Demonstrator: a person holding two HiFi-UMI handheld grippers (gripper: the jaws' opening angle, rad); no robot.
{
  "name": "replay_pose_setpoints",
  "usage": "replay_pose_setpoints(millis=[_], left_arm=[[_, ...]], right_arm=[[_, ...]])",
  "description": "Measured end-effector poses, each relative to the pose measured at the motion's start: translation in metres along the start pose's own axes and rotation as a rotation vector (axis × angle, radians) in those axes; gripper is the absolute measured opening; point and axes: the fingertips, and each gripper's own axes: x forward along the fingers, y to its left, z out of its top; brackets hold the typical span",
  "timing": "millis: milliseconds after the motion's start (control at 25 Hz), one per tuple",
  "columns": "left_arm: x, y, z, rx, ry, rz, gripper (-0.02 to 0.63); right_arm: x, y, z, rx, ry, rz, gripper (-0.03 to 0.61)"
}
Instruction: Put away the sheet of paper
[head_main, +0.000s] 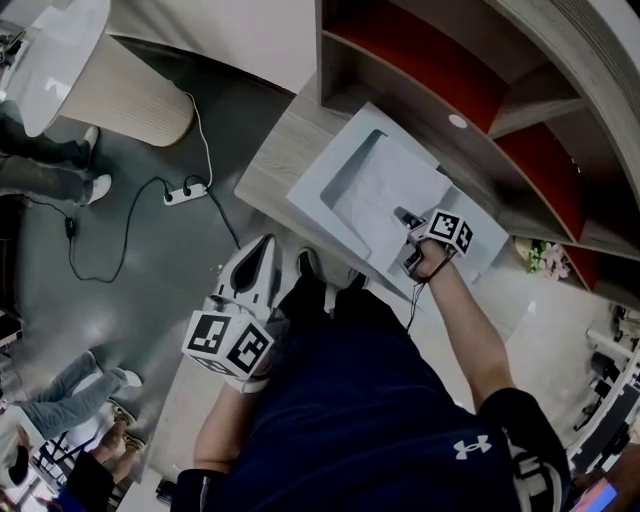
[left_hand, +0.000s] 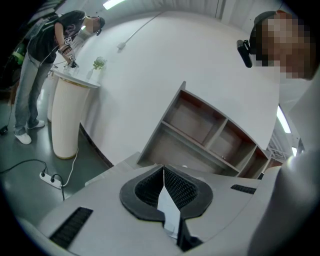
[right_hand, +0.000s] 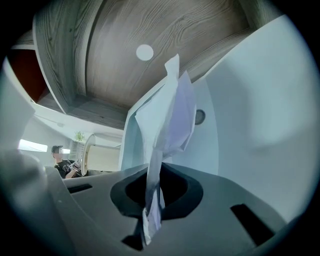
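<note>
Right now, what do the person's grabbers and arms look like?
The left gripper and right gripper are light grey, with dark pads and black-and-white marker cubes. A thin dark cable hangs by the right one. The shirt is navy, short-sleeved, with a white logo.

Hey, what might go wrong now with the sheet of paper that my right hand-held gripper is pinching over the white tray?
1. The right hand-held gripper is shut on only a narrow, bunched strip of the sheet of paper, which is already creased. A pull may tear it or crumple it more.
2. The sheet sits in the recess of the white tray, so a loose edge may catch on the tray's wall and fold instead of lying flat.
</note>
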Motion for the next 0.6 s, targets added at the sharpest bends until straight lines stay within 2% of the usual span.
replay_pose_setpoints(millis=[360,600], left_arm=[[-0.003,0.016,0.005,-0.010,0.000,0.023,0.017],[0.005,0.017,0.006,-0.005,0.015,0.004,0.017]], right_arm=[[0.023,0.012,0.001,-0.010,0.019,0.013,0.015],[0.042,0.021,0.003,-0.025,0.022,0.046,0.015]])
